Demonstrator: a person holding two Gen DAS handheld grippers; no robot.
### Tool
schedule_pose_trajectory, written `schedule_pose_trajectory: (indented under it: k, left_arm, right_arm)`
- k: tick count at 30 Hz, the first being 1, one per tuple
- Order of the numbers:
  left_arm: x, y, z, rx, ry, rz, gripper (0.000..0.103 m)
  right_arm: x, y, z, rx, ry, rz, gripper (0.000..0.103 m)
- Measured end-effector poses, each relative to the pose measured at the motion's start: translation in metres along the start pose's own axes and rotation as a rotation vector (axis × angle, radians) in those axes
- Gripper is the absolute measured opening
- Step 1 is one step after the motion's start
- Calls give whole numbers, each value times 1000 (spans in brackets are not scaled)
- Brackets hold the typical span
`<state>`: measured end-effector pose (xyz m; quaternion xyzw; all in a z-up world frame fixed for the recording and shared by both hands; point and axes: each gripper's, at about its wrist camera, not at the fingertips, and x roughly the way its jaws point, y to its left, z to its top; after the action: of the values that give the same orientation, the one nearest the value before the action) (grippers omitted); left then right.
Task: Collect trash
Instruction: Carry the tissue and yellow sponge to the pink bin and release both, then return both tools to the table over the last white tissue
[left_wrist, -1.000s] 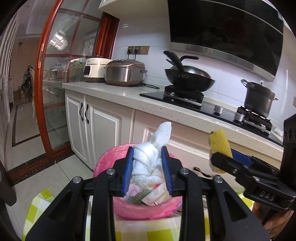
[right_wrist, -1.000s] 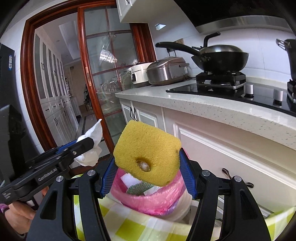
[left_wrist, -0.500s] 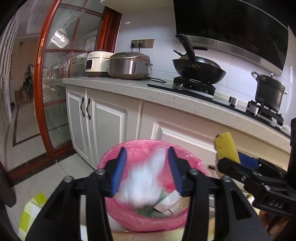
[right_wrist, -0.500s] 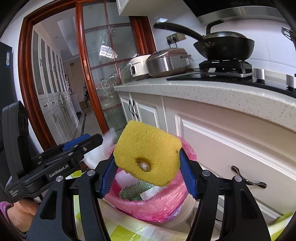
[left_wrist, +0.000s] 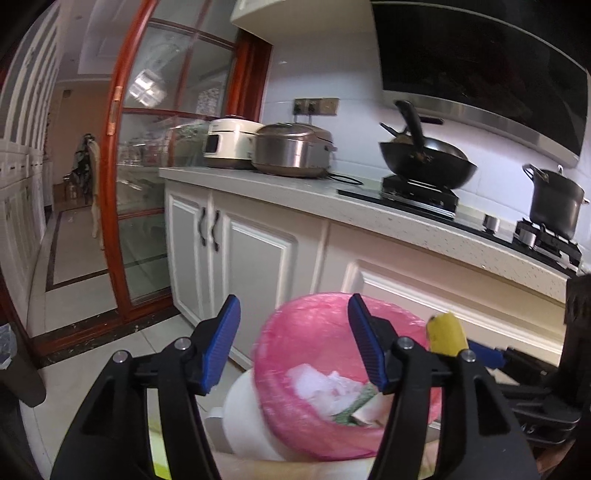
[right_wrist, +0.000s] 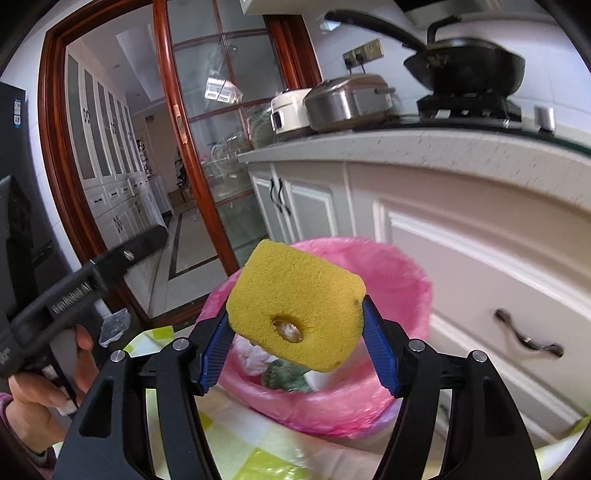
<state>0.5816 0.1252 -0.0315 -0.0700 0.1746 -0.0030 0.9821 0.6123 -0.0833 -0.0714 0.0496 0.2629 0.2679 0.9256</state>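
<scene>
A white bin with a pink bag (left_wrist: 295, 369) (right_wrist: 399, 280) stands beside the checked table. The white tissue wad (left_wrist: 321, 386) lies inside it among other scraps. My left gripper (left_wrist: 293, 343) is open and empty, just above the bin's near rim. My right gripper (right_wrist: 295, 343) is shut on a yellow sponge (right_wrist: 295, 306) with a hole in it, held over the bin's near edge. The sponge's end also shows in the left wrist view (left_wrist: 447, 334).
White kitchen cabinets (left_wrist: 236, 251) and a countertop (left_wrist: 332, 206) stand right behind the bin, with cookers, a wok (left_wrist: 424, 166) and a pot on it. A yellow-green checked cloth (right_wrist: 240, 443) covers the table. A red-framed glass door (left_wrist: 140, 184) is to the left.
My left gripper opened and the tissue wad dropped into the pink-bagged bin. Both grippers moved closer over the bin; the right still holds the sponge.
</scene>
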Motion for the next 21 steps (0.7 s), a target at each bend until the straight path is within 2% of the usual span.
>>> schedule_pose_trajectory:
  k: [2, 3, 6, 14, 18, 21]
  left_arm:
    - [-7, 10, -1, -11, 0, 12, 59]
    - [-10, 13, -2, -13, 1, 16, 59]
    - [-20, 18, -5, -10, 8, 22, 59]
    - [-61, 11, -13, -23, 5, 7, 59]
    - [-92, 1, -25, -25, 5, 0, 63]
    - [-120, -6, -38, -20, 13, 3, 64]
  right_arm:
    - [5, 4, -2, -4, 8, -2, 69]
    - [5, 7, -2, -2, 10, 0, 74]
    - [1, 10, -1, 4, 3, -9, 80]
    - [-42, 15, -2, 19, -18, -22, 80]
    - [-73, 24, -17, 9, -10, -22, 80]
    - [-100, 30, -41, 32, 7, -19, 80]
